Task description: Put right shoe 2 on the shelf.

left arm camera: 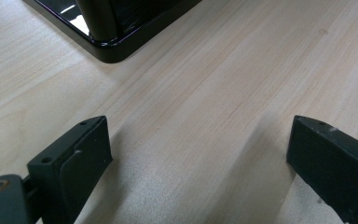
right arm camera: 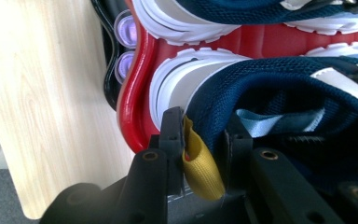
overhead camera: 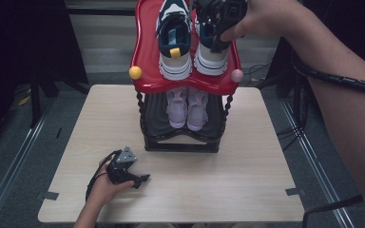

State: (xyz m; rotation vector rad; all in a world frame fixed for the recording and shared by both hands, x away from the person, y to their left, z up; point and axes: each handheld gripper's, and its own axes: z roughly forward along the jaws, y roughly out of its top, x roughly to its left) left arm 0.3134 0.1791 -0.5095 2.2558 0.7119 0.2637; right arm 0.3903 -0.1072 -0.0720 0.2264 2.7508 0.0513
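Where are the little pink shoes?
In the high view, the pink shoes sit side by side on the black lower shelf of the rack, right under the red top shelf holding the navy sneakers.

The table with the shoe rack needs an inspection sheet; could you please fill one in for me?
Surface: pale wooden table, with dark tape tabs at its near edge.
Job's things: shoe rack with red top tray; left navy sneaker and right navy sneaker on it; pink shoes on the lower shelf.
Clutter: nothing seen.
Grippers: left gripper rests low on the table, jaws wide apart and empty; right gripper is clamped on the right navy sneaker's heel collar and yellow pull tab.
Cables: right gripper cable runs along the forearm; left gripper cable loops by the hand.
Surroundings: grey floor, loose floor cables.
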